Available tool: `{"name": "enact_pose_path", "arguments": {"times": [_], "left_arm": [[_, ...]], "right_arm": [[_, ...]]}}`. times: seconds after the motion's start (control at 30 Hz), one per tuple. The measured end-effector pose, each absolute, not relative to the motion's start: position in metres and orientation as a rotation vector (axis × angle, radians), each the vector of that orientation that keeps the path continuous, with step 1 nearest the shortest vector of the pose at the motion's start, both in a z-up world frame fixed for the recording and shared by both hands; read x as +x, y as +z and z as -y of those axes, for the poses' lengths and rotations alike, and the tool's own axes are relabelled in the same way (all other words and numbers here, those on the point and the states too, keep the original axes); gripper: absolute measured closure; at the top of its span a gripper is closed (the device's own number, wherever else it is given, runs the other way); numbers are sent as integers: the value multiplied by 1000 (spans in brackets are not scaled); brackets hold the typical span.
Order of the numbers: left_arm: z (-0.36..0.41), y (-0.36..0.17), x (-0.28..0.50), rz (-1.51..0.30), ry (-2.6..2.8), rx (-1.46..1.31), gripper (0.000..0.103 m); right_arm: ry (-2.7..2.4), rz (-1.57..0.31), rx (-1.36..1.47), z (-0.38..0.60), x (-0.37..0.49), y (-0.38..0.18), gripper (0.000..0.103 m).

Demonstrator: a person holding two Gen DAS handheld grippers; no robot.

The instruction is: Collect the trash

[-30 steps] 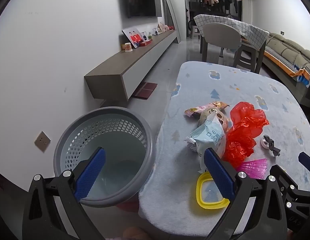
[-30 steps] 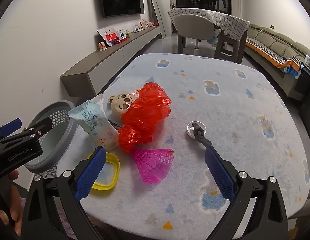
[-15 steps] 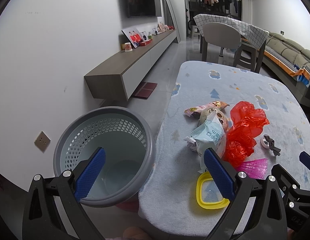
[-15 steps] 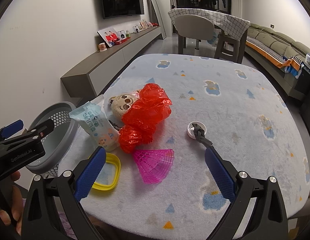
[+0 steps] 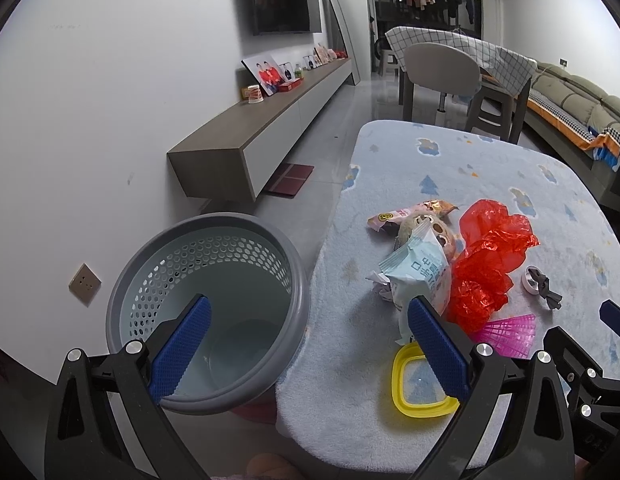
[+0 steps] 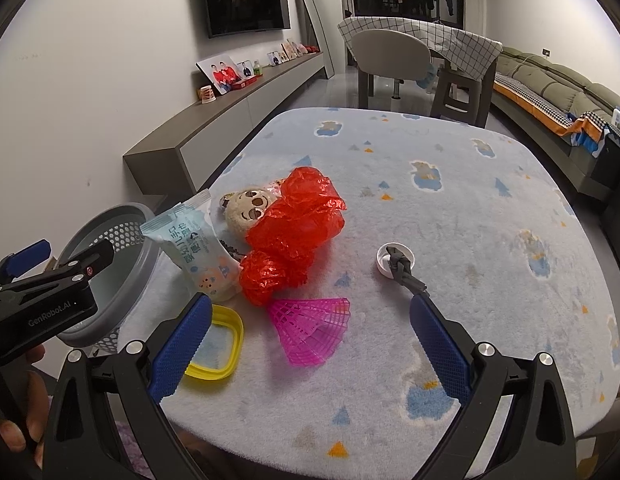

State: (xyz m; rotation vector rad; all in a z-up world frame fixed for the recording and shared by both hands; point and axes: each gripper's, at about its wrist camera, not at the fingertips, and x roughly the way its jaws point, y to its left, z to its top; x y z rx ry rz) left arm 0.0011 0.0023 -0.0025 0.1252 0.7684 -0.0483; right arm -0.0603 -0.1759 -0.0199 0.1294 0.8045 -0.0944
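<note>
A grey perforated bin (image 5: 206, 304) stands on the floor at the table's left edge, also seen as the bin (image 6: 110, 248) in the right wrist view. On the table lie a crumpled red plastic bag (image 6: 294, 236), a light blue wipes packet (image 6: 198, 252), a pink mesh fan (image 6: 310, 328), a yellow lid (image 6: 218, 344), a white cap with a black tie (image 6: 395, 260) and a snack wrapper (image 5: 409, 214). My left gripper (image 5: 306, 344) is open, straddling the bin's rim and the table edge. My right gripper (image 6: 310, 344) is open above the pink fan, holding nothing.
A small plush bear (image 6: 250, 208) lies behind the red bag. The table wears a pale blue fleece cover (image 6: 489, 220). A low wall cabinet (image 5: 262, 136) runs along the left, with a chair (image 6: 389, 60) and sofa (image 6: 557, 92) beyond. A hand (image 6: 14, 408) holds the left tool.
The right gripper has edged slightly forward and left over the table. The left gripper has hardly moved. Nothing has been taken hold of.
</note>
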Motion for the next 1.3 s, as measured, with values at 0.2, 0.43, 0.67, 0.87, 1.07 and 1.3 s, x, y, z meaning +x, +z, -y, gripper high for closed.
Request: {"name": "enact_pose_path", "arguments": {"times": [0.2, 0.43, 0.67, 0.87, 1.07, 1.3], "left_arm": [[-1, -2, 1, -767, -46, 128, 6], [0, -3, 1, -768, -47, 130, 6], [0, -4, 2, -768, -45, 131, 6], [1, -5, 3, -769, -46, 129, 6], [1, -4, 2, -769, -46, 124, 6], [1, -5, 2, -767, -47, 131, 6]], "right_arm": [[-93, -804, 133, 180, -62, -19, 8], [-89, -803, 136, 181, -62, -19, 8], [-87, -803, 136, 181, -62, -19, 8], [-83, -803, 136, 181, -62, -21, 8], [-84, -803, 137, 181, -62, -21, 8], [-83, -803, 135, 181, -62, -21, 8]]}}
